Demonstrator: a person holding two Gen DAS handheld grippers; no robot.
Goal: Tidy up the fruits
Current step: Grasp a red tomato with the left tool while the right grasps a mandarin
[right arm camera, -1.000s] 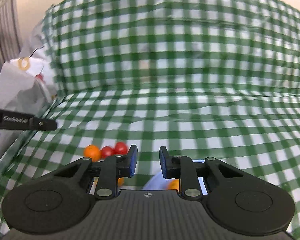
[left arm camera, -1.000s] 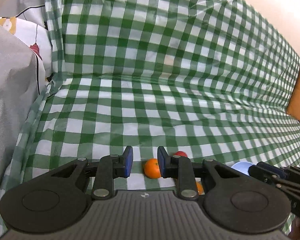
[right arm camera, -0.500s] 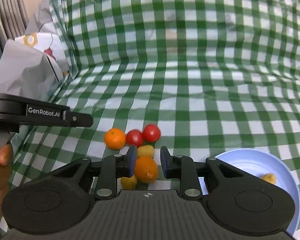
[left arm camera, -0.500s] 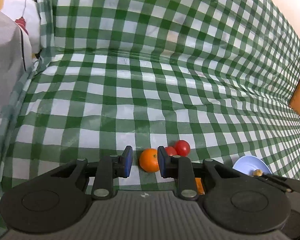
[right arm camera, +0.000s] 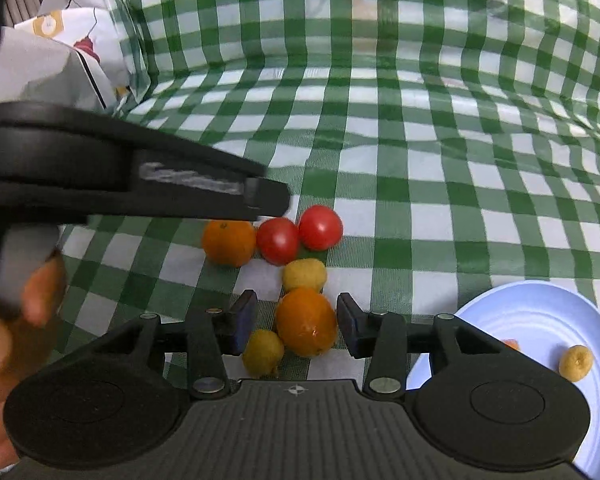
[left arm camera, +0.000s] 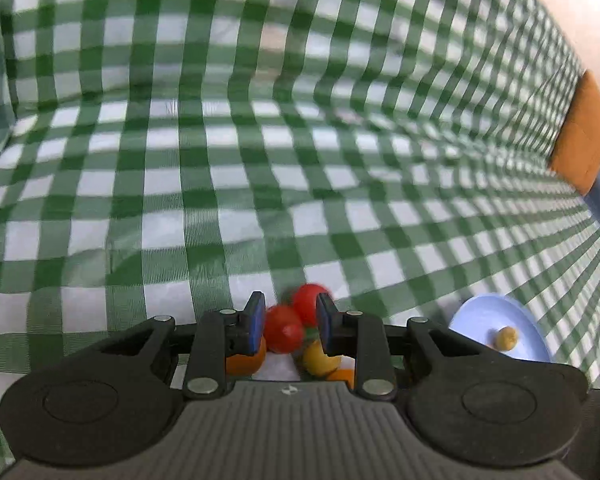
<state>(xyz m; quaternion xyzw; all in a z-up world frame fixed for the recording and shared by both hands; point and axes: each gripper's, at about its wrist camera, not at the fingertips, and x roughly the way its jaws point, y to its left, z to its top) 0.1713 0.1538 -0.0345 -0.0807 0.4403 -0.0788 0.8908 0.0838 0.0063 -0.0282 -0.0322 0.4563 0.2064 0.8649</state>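
Note:
A pile of fruit lies on the green checked cloth (right arm camera: 420, 160). My right gripper (right arm camera: 296, 322) hangs low over it, jaws opening, with an orange (right arm camera: 306, 322) between them and a gap on its left side. Two yellow fruits (right arm camera: 304, 274) (right arm camera: 262, 352), two red tomatoes (right arm camera: 278, 240) (right arm camera: 320, 227) and a second orange (right arm camera: 229, 242) lie around it. My left gripper (left arm camera: 291, 322) stands open over a red tomato (left arm camera: 284, 334) that lies between its fingers. Its tip (right arm camera: 274, 204) also shows in the right wrist view, just above the tomatoes.
A pale blue plate (right arm camera: 540, 320) at the right holds a small yellow fruit (right arm camera: 576, 362) and an orange scrap (right arm camera: 510, 344). A grey printed bag (right arm camera: 40, 60) stands at the left. An orange-brown cushion (left arm camera: 580, 140) sits at the cloth's far right. A hand (right arm camera: 4, 320) holds the left gripper.
Both grippers have dropped closer to the fruit pile. The right jaws have spread wider around the orange. The left gripper has shifted from the orange to the red tomato.

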